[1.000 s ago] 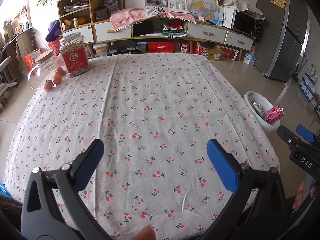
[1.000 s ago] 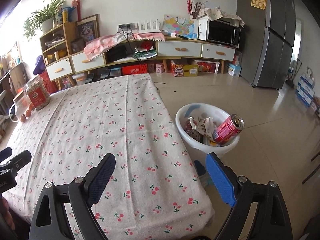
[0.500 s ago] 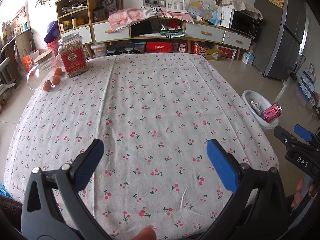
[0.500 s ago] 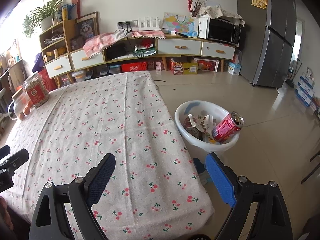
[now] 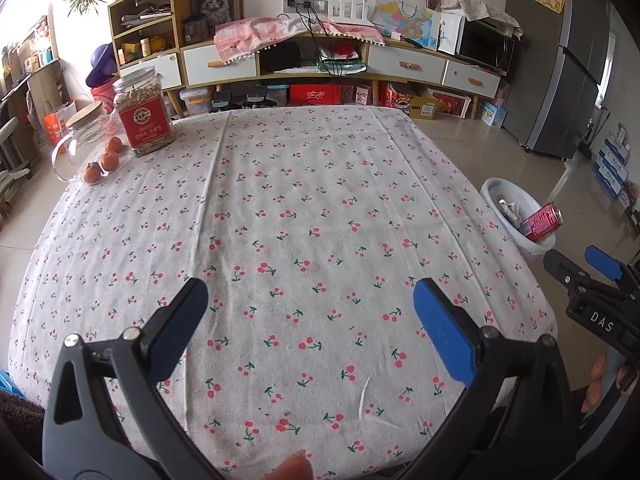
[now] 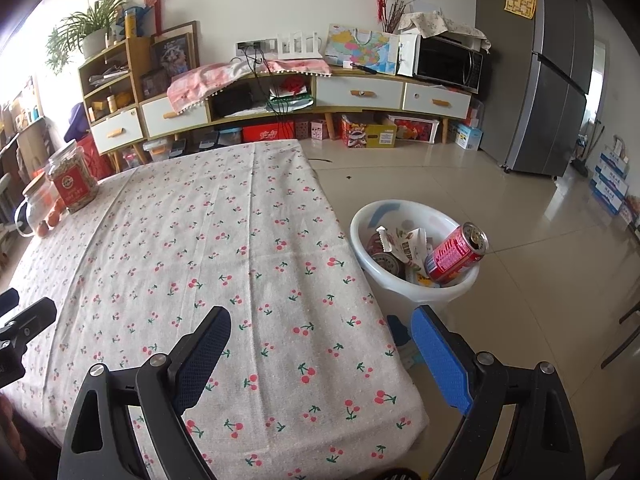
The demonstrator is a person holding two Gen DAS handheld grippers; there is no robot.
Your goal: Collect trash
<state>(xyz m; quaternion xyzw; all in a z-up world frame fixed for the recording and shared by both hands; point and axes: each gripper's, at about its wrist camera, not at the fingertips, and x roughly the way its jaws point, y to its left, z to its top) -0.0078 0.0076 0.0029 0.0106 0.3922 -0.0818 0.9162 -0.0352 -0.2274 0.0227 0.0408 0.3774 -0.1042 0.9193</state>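
A white trash basin (image 6: 362,236) stands on the floor at the table's right side, holding wrappers, cans and a red can (image 6: 454,254) leaning on its rim. It also shows in the left wrist view (image 5: 490,188) with the red can (image 5: 541,222). My left gripper (image 5: 310,308) is open and empty above the near part of the cherry-print tablecloth (image 5: 280,200). My right gripper (image 6: 320,336) is open and empty over the table's near right corner, short of the basin. The right gripper also shows at the right edge of the left wrist view (image 5: 592,276).
A red-labelled jar (image 5: 144,114), a glass jar with a cork lid (image 5: 86,130) and three small orange fruits (image 5: 102,164) sit at the table's far left corner. A long sideboard (image 6: 360,92) and a grey fridge (image 6: 560,80) stand beyond.
Both grippers have drawn back slightly toward the near table edge, staying open and empty. The basin and its contents have not moved.
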